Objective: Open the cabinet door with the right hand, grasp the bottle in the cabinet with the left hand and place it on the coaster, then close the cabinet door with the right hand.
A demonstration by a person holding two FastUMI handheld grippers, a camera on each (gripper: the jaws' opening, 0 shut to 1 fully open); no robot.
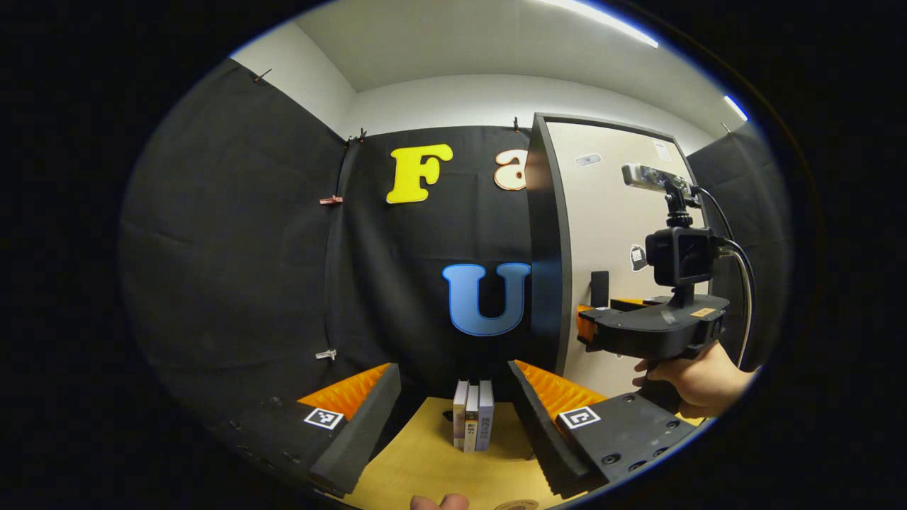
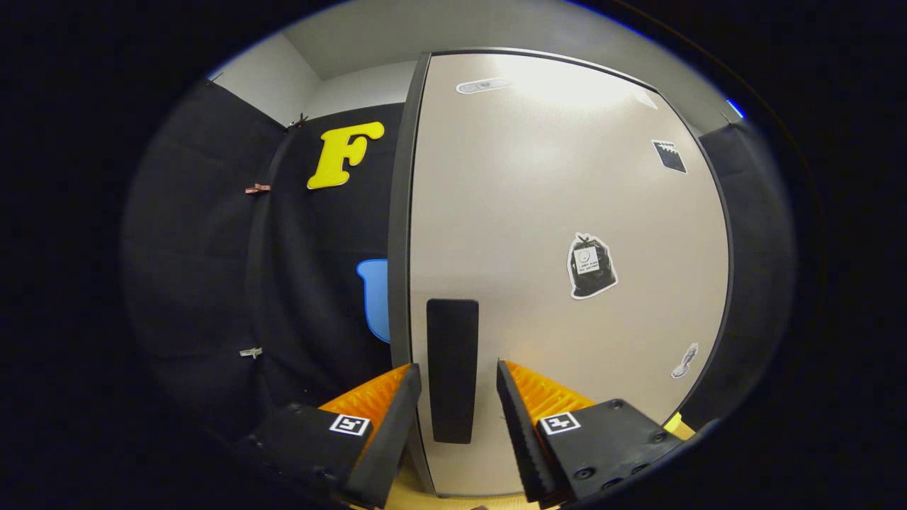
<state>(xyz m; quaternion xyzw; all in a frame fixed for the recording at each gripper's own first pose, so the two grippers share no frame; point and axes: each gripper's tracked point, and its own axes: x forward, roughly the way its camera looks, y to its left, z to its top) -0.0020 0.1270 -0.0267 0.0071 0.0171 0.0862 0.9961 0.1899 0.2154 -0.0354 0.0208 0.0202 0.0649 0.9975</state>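
1. We saw the cabinet door (image 2: 567,269) shut flat in the right gripper view, so the first job, opening it, was not done yet.
2. Our right gripper (image 2: 457,397) was right up at the door. Its two fingers were spread apart, one on each side of the dark handle (image 2: 452,368). They were not squeezing it. We could not tell if a finger was already touching the handle.
3. In the left gripper view we saw the same right gripper (image 1: 592,326) from the side, with a hand (image 1: 698,382) holding it, close to the door (image 1: 609,234).
4. Our left gripper (image 1: 453,404) was wide open too and held nothing. It waited over the wooden table (image 1: 425,467), looking at the black wall.
5. Three small books (image 1: 473,414) stood upright on the table, far in front of the left gripper's fingers.
6. We could not see the bottle. We think it was inside the cabinet, behind the shut door.
7. A bit of a round thing (image 1: 517,504) peeked in at the bottom edge of the left gripper view. It may have been the coaster, but we could not be sure.
8. So nearly all was left to do: close the fingers on the handle, pull the door open, take the bottle with the left gripper, put it on the coaster, and shut the door.
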